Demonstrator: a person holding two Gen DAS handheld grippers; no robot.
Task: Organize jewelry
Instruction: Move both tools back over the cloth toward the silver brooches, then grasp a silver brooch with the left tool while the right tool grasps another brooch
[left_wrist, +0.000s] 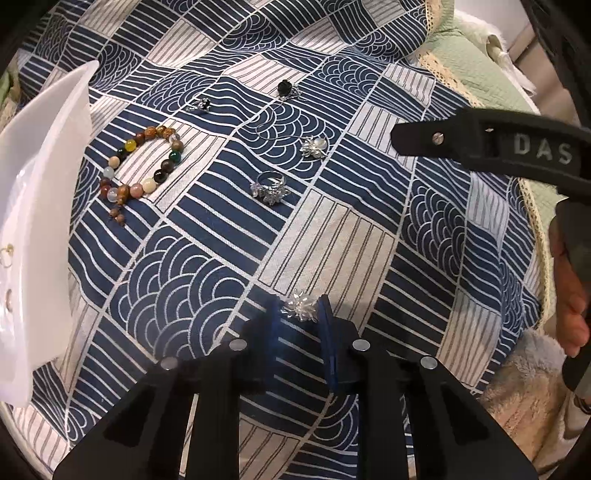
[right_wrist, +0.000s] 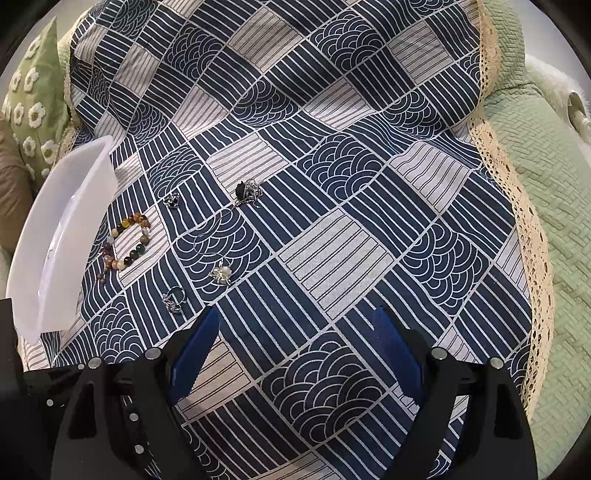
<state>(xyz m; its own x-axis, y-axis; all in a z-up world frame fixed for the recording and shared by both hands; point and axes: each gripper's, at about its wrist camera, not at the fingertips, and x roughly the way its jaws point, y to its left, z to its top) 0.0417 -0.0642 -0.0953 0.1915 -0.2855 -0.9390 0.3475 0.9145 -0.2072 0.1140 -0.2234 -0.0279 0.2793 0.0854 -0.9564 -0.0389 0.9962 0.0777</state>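
Note:
My left gripper (left_wrist: 300, 309) is shut on a silver flower brooch (left_wrist: 301, 308), held between its blue pads above the patterned cloth. On the cloth lie a multicolour bead bracelet (left_wrist: 142, 168), a silver crystal ring (left_wrist: 269, 186), a pearl flower brooch (left_wrist: 314, 147) on a thin chain, a black rose pendant (left_wrist: 286, 88) and a small dark ring (left_wrist: 201, 105). The same pieces show in the right wrist view: bracelet (right_wrist: 127, 242), ring (right_wrist: 173, 299), pearl brooch (right_wrist: 221, 275), pendant (right_wrist: 245, 192), small ring (right_wrist: 171, 201). My right gripper (right_wrist: 295, 332) is open and empty above the cloth.
A white plastic tray (left_wrist: 37, 206) stands at the left edge with small earrings inside; it also shows in the right wrist view (right_wrist: 55, 254). The blue-and-white cloth (right_wrist: 332, 184) covers a green quilt (right_wrist: 535, 184) with lace trim. The right gripper's body (left_wrist: 498, 147) reaches in from the right.

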